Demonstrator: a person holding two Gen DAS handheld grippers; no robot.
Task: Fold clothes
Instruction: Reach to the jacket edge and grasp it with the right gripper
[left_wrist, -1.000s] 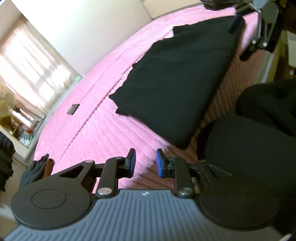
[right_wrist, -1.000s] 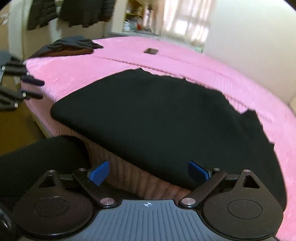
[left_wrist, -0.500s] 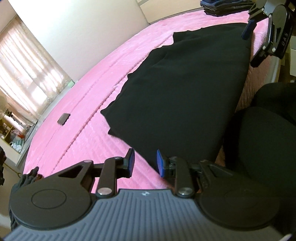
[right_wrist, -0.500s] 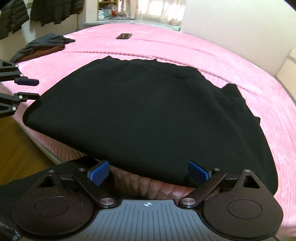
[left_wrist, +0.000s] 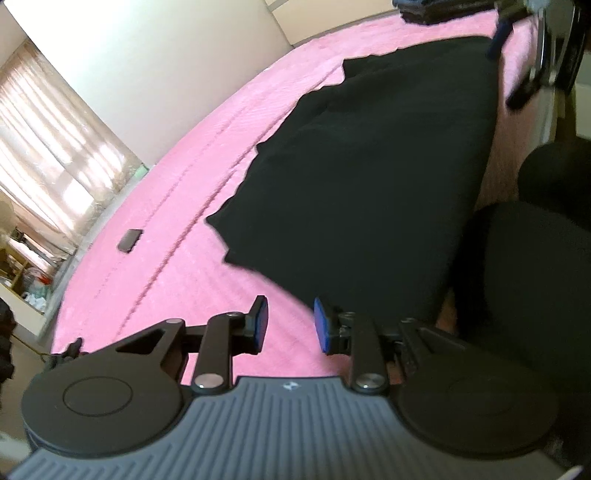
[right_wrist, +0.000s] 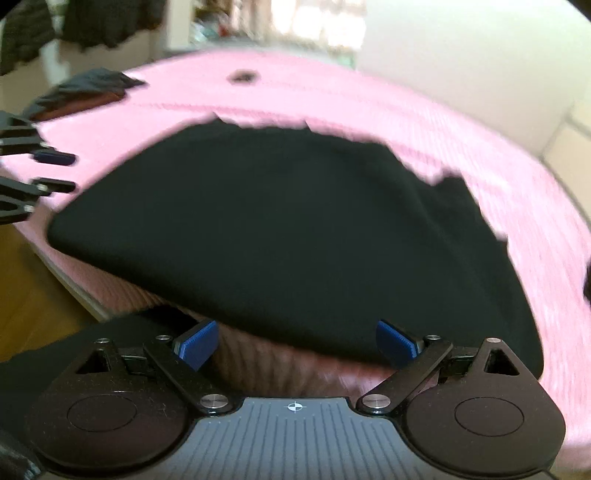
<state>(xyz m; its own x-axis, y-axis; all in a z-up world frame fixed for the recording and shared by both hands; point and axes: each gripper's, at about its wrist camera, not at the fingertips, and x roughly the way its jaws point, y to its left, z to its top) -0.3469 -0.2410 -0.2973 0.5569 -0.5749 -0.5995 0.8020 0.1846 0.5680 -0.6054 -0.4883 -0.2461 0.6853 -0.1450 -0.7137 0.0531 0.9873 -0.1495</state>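
Note:
A black garment (left_wrist: 369, 192) lies flat on the pink bed (left_wrist: 177, 229), and its near edge hangs over the bed's side. My left gripper (left_wrist: 290, 325) is narrowly open and holds nothing. It hovers over the pink cover at the garment's near left corner, with its right pad (left_wrist: 320, 326) at the cloth's edge. My right gripper (right_wrist: 295, 343) is wide open and empty, just short of the garment (right_wrist: 288, 229) at its overhanging edge. Each gripper shows in the other's view: the right gripper (left_wrist: 517, 55) at the garment's far end, the left gripper (right_wrist: 55, 173) at the left.
A dark phone (left_wrist: 130, 240) lies on the bed beyond the garment. A heap of dark clothes (right_wrist: 85, 92) sits at the far left corner, and a folded stack (left_wrist: 436, 9) at the other end. A person's black-clad leg (left_wrist: 535, 288) presses against the bedside. There is wooden floor (right_wrist: 29, 295) below.
The left gripper has moved in from beside the bed to the garment's near corner. The right view swings and is now blurred. Neither gripper's jaw opening has changed, and the garment has not moved.

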